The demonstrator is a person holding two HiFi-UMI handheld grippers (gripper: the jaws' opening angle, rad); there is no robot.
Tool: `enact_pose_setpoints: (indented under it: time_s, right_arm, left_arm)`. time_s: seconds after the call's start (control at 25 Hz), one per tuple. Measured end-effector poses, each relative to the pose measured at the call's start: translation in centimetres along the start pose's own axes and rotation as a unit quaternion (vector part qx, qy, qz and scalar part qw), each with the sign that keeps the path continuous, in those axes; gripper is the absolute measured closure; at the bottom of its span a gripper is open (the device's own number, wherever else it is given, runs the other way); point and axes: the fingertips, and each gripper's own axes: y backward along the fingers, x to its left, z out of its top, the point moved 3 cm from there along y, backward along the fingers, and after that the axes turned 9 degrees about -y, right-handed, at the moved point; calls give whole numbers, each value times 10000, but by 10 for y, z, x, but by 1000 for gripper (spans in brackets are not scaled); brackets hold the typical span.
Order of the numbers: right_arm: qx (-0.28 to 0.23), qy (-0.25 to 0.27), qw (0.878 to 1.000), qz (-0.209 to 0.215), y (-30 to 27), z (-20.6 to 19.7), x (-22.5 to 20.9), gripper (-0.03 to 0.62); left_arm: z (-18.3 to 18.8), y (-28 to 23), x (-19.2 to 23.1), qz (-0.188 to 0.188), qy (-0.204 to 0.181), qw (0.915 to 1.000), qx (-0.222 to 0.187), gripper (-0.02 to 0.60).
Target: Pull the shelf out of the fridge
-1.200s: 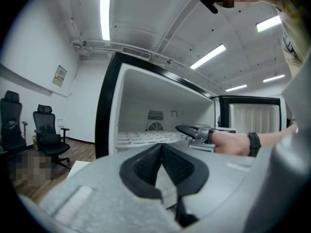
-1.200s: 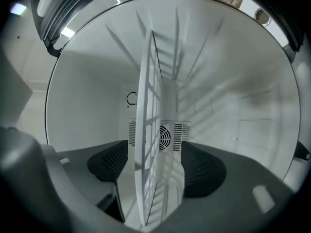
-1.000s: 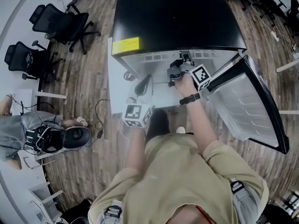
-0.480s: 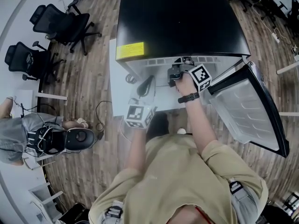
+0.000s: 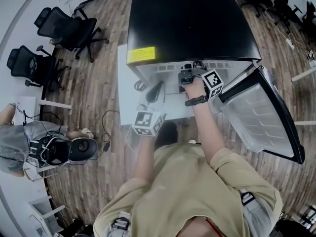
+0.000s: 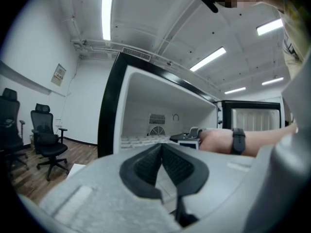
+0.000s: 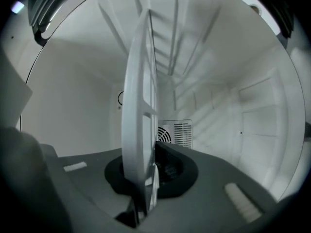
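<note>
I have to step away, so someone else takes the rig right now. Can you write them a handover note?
Left tongs: shut, empty, held in front of the fridge.
Right tongs: have just been closing, now clamped on the white shelf at its front edge.
The door stands open at the right.
Done: door open, shelf gripped.
Left: pull the shelf out; it still sits inside.

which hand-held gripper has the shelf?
Right hand-held gripper: jaws just closed on the white shelf inside the fridge. Left hand-held gripper is shut, empty, outside.
</note>
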Motion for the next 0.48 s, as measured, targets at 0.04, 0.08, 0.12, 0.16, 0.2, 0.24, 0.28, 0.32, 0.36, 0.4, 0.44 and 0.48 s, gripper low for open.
enact_pose_setpoints:
  time_s: [0.04,0.08,0.12,0.16,0.2,0.24,0.28,0.32,0.36,0.4,0.44,0.48]
  right_arm:
    - [-13,-46,10000,11,1,0,0,565]
    - [-13,-36,10000,33,3,-1,0,566]
    - [-10,-10,10000,58,5,-1,1,566]
    - [-8,4,10000,80,7,0,1,566]
    - [-3,-2,10000,93,8,-1,1,566]
    - [4,-23,10000,96,10,-1,1,566]
    - [13,-47,9999,90,11,-2,0,566]
    - [20,-64,9999,82,14,-2,0,566]
    - [24,-71,9999,78,16,-2,0,566]
    - [23,-72,9999,82,19,-2,0,566]
    - [19,-72,9999,94,22,-2,1,566]
    - [14,-75,9999,110,25,-3,1,566]
  left_arm:
    - [3,1,0,0,-11,10000,-23,580]
    - [6,2,-1,-4,-29,10000,-48,580]
    - [9,3,-1,-10,-50,10000,-74,580]
    - [11,4,-2,-13,-71,9999,-99,580]
    - [13,4,-2,-10,-84,9999,-119,580]
    - [13,5,-1,-5,-88,9999,-133,580]
    - [13,5,-2,-3,-84,9999,-140,580]
    - [13,6,-4,-11,-79,9999,-144,580]
    - [13,6,-6,-28,-76,9999,-149,580]
    - [13,6,-9,-48,-74,9998,-156,580]
    - [14,6,-12,-66,-75,9998,-167,580]
    - [15,6,-14,-76,-76,9998,-181,580]
